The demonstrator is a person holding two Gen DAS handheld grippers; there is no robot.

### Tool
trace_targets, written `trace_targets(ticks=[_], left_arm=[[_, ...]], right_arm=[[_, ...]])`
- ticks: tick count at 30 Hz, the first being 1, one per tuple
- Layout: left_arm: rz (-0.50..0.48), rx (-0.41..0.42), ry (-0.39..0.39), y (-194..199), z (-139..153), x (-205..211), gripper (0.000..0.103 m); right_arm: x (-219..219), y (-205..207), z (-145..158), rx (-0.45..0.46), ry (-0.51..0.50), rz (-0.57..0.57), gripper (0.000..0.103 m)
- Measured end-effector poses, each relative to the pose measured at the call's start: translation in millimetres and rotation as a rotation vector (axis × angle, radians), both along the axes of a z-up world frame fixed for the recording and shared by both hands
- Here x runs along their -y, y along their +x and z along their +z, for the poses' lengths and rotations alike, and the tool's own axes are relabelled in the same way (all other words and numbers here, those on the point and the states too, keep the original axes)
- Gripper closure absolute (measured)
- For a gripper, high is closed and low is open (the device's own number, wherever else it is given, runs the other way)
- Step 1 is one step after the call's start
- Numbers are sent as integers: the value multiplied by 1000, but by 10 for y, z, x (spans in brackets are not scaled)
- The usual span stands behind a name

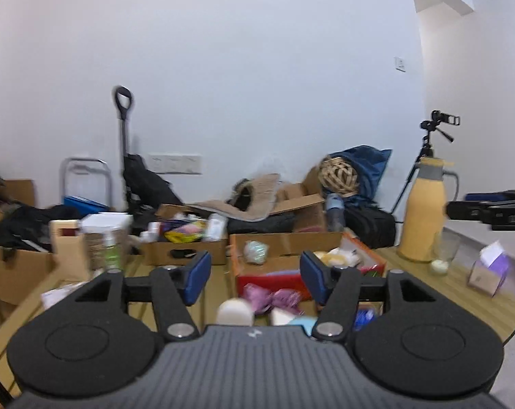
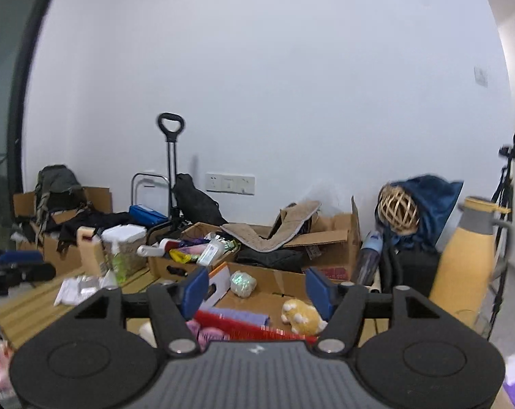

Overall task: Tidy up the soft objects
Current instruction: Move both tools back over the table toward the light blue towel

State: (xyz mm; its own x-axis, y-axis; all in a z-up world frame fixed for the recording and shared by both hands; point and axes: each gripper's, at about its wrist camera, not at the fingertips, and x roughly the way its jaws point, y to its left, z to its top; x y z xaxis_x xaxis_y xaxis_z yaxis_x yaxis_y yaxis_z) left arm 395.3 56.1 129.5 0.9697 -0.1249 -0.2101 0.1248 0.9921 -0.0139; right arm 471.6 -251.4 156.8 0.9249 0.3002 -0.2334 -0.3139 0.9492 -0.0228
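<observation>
Left gripper [image 1: 255,277] spread wide, pinching nothing, hanging above the red-edged cardboard box [image 1: 243,279]. Right gripper [image 2: 257,291] likewise splayed and bare, over the same box [image 2: 293,279]. Inside: one yellow plush toy [image 2: 303,317], one pale sparkly ball [image 2: 243,283]. Just in front, one purple soft bundle [image 1: 271,298] beside one white roll [image 1: 235,312]. Off right, one yellow jug [image 1: 424,211].
</observation>
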Motion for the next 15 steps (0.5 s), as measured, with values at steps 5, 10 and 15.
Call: trace_targets(ticks=[5, 10, 15], left_arm=[[12, 10, -45, -653, -301, 43, 28], [18, 17, -15, -1191, -638, 181, 5], [-22, -24, 34, -1318, -853, 342, 3]], right_arm=[[-43, -788, -337, 26, -25, -4, 33], [-146, -1464, -718, 38, -45, -28, 22], [-192, -1930, -1072, -3, 10, 5, 15]])
